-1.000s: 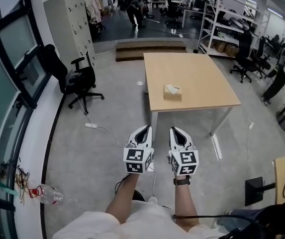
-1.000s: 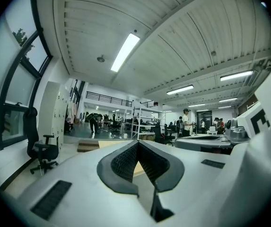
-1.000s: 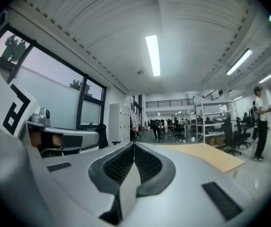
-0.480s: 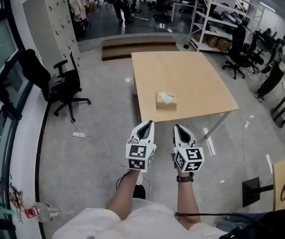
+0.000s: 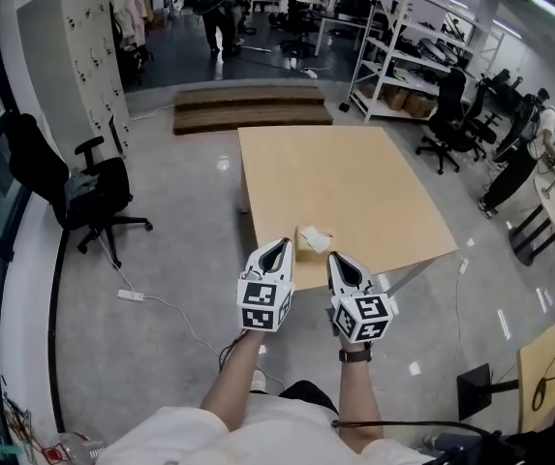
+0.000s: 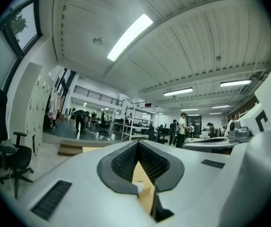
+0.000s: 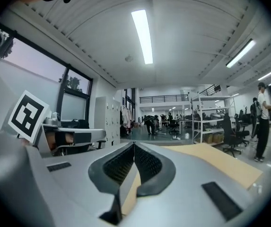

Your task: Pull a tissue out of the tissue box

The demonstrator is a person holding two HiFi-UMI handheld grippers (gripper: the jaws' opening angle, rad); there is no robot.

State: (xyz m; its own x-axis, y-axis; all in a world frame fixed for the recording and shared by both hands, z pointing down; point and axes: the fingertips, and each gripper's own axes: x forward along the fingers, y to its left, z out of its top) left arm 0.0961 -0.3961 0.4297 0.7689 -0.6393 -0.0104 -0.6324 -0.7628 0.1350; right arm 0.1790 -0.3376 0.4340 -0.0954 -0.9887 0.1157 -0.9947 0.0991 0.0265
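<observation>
A tan tissue box (image 5: 313,241) with a white tissue sticking out of its top stands near the front edge of the wooden table (image 5: 354,177). My left gripper (image 5: 279,245) is held just left of the box and short of it, jaws shut and empty. My right gripper (image 5: 337,257) is just right of the box, also shut and empty. Both point level toward the table. In the left gripper view the shut jaws (image 6: 137,143) frame a sliver of tan box and white tissue (image 6: 137,187). The right gripper view shows its jaws (image 7: 134,144) meeting, with the tabletop (image 7: 220,164) beyond.
A black office chair (image 5: 93,197) stands at the left, with a power strip (image 5: 130,295) and cable on the floor. A low wooden platform (image 5: 248,109) lies behind the table. Metal shelves (image 5: 403,56), more chairs and people (image 5: 519,153) are at the right.
The table and tissue box have come much nearer as the person walked toward them. Both grippers stayed shut side by side and now flank the box at the table's front edge.
</observation>
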